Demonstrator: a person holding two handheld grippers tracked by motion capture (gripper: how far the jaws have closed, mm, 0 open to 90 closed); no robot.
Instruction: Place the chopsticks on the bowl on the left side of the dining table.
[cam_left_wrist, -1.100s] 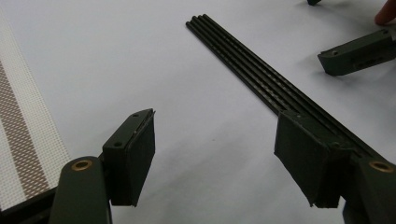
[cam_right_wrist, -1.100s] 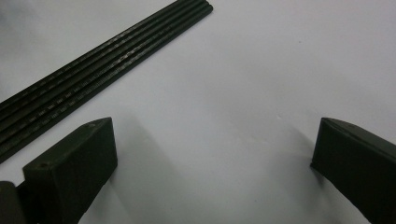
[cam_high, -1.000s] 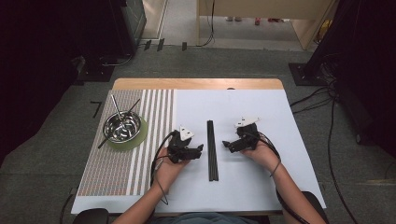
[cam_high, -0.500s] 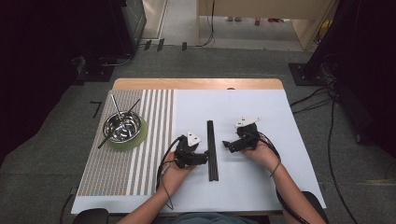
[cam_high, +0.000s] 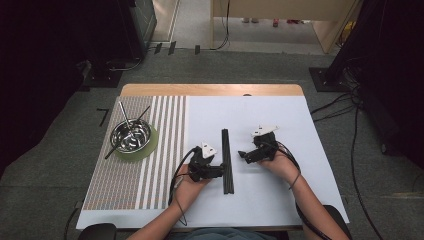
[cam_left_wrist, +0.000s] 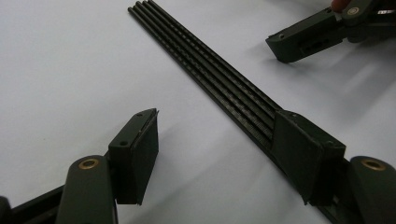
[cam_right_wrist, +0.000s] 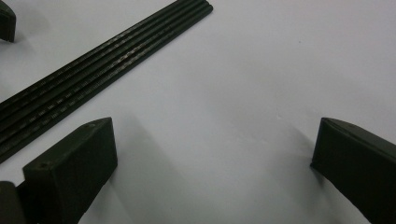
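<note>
no readable text, labels, brands or numbers anywhere

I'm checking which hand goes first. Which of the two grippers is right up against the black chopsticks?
The left gripper: one jaw overlaps the black chopsticks, jaws open. The right gripper waits apart on the white sheet.

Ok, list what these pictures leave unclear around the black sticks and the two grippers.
- Black sticks: in the left gripper view the near end is hidden behind a jaw, so contact cannot be told.
- Black sticks, right gripper view: cut off by the left edge.
- Left gripper, high view: too small to judge the jaws.
- Right gripper, high view: jaw gap too small to read.
- Steel bowl, high view: the thin utensils in it are too small to identify.
</note>
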